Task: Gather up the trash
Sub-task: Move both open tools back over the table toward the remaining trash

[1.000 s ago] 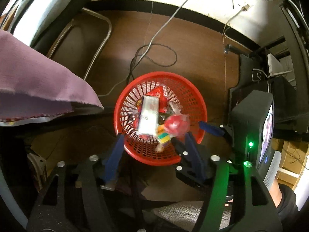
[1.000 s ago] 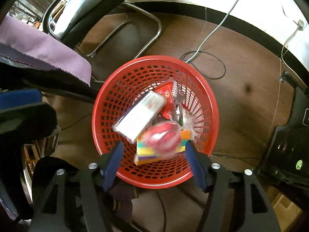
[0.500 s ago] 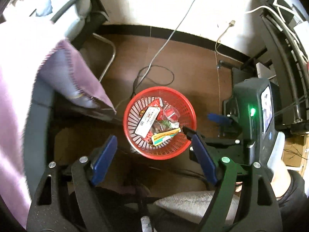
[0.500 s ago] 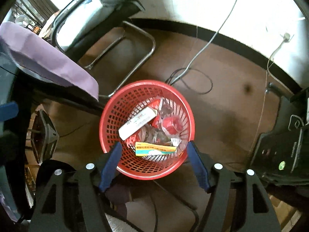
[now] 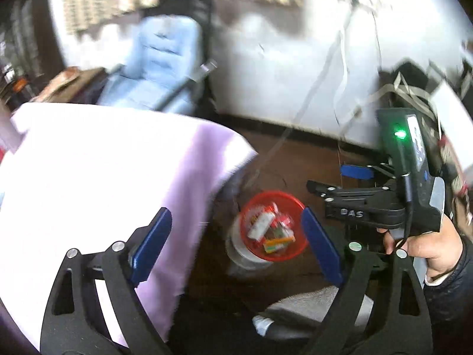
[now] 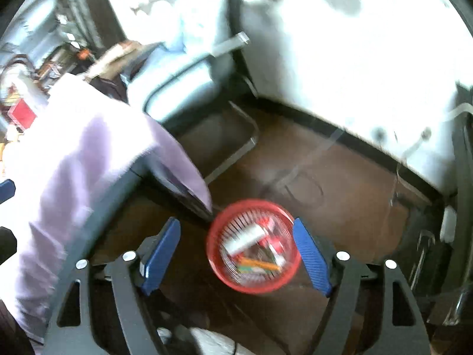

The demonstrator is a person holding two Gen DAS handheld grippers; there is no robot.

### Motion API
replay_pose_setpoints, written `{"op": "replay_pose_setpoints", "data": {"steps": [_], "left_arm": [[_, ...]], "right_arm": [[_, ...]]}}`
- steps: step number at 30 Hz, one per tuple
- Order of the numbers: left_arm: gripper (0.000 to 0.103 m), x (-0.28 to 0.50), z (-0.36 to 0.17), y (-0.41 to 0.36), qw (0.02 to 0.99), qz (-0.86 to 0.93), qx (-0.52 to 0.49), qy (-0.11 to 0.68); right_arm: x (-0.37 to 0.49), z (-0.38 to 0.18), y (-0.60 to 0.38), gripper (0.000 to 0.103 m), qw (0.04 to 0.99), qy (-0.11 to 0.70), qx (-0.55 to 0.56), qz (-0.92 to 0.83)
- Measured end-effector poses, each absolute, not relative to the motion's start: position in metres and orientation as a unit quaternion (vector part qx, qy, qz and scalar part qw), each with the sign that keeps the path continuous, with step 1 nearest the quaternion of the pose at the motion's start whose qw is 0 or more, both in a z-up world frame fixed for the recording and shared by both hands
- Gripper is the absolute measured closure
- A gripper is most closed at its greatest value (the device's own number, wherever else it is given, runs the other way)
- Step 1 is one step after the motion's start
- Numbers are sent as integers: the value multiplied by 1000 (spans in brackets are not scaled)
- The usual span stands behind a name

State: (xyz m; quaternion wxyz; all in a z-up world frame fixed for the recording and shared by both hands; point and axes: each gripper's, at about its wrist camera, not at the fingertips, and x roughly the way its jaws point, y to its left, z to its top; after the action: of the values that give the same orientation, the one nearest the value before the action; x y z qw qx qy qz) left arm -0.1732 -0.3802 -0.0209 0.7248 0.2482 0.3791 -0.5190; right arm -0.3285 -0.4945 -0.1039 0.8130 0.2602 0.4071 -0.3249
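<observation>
Both grippers' fingers (image 6: 161,251) opening above red basket (image 6: 212,254), empty.

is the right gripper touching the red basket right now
Apart. The left wrist view shows the right gripper held high beside the red basket, which sits on the floor below.

Each gripper, the left gripper (image 5: 236,245) and the right gripper (image 6: 236,254), has black skeletal arms with triangular cut-outs, silver screw heads and ribbed blue pads. The right unit's body carries a green lamp, a black cable and white lettering. The hand (image 5: 431,245) wears a dark sleeve.
</observation>
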Motion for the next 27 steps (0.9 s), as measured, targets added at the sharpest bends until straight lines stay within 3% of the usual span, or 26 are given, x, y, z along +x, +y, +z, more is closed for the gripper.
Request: {"op": "replay_pose_setpoints", "data": {"steps": [12, 27], "left_arm": [[12, -77, 57, -253, 829, -393, 138, 374], [11, 5, 62, -143, 878, -256, 81, 397]], "right_arm": [[-195, 21, -399, 14, 909, 333, 160, -192], [-82, 35, -289, 12, 926, 357, 95, -74]]}}
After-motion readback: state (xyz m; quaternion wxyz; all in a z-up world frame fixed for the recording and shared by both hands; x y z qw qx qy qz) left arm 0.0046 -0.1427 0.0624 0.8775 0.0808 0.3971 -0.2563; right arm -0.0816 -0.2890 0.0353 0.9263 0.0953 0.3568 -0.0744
